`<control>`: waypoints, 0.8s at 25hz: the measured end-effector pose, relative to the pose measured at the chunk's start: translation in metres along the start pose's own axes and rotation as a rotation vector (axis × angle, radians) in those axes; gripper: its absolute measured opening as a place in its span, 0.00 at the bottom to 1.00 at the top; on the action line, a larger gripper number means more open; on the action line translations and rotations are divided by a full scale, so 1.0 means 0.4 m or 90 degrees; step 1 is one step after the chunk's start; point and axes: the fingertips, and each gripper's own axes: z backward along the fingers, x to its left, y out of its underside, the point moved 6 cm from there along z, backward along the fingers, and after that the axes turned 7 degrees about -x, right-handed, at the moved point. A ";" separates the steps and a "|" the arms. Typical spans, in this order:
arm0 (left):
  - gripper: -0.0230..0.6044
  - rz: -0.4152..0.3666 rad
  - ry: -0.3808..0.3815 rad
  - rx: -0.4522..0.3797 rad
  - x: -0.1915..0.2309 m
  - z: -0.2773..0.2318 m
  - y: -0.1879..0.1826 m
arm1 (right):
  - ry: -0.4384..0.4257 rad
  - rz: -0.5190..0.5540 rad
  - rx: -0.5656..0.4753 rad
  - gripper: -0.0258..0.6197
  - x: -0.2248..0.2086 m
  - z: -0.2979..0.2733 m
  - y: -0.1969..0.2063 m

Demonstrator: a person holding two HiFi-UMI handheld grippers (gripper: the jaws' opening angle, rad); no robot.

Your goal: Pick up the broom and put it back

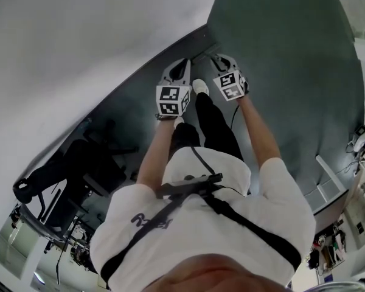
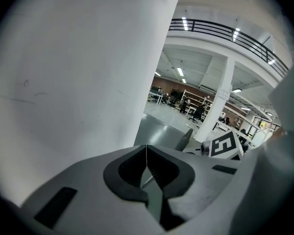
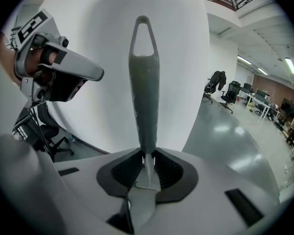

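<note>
Grey broom handle (image 3: 144, 97): plastic, tapering, upright in the right gripper view, with an open hanging loop (image 3: 142, 31) at its top end.
Where it is: its lower part sits in the right gripper (image 3: 146, 154), and the rest rises beyond the jaws in front of the white wall (image 3: 88, 116). The brush end is out of sight.
Right gripper fingers: closed on the broom handle, one dark pad pressing each side of it.
Left gripper (image 2: 146, 153): jaw tips meet along a thin line with nothing clamped between them. A pale streak shows through the gap lower down, and I cannot tell what it is.
Relation of the two: side by side, near each other, and held out low in front of the person in the head view. The right one's marker cube (image 2: 226, 145) shows just right of the left jaws.
Underfoot: dark glossy floor (image 1: 292, 90), a black skirting (image 1: 140, 69) at the wall's base and one white shoe (image 1: 199, 86) between the grippers.
Further out: a black office chair (image 1: 58, 175) stands on the person's left. A white column (image 2: 218, 102) and a dark railing (image 2: 225, 31) stand above an open hall.
</note>
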 end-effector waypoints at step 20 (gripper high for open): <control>0.05 0.079 -0.103 -0.010 0.171 0.023 0.097 | -0.072 0.025 -0.010 0.18 0.134 -0.386 -0.135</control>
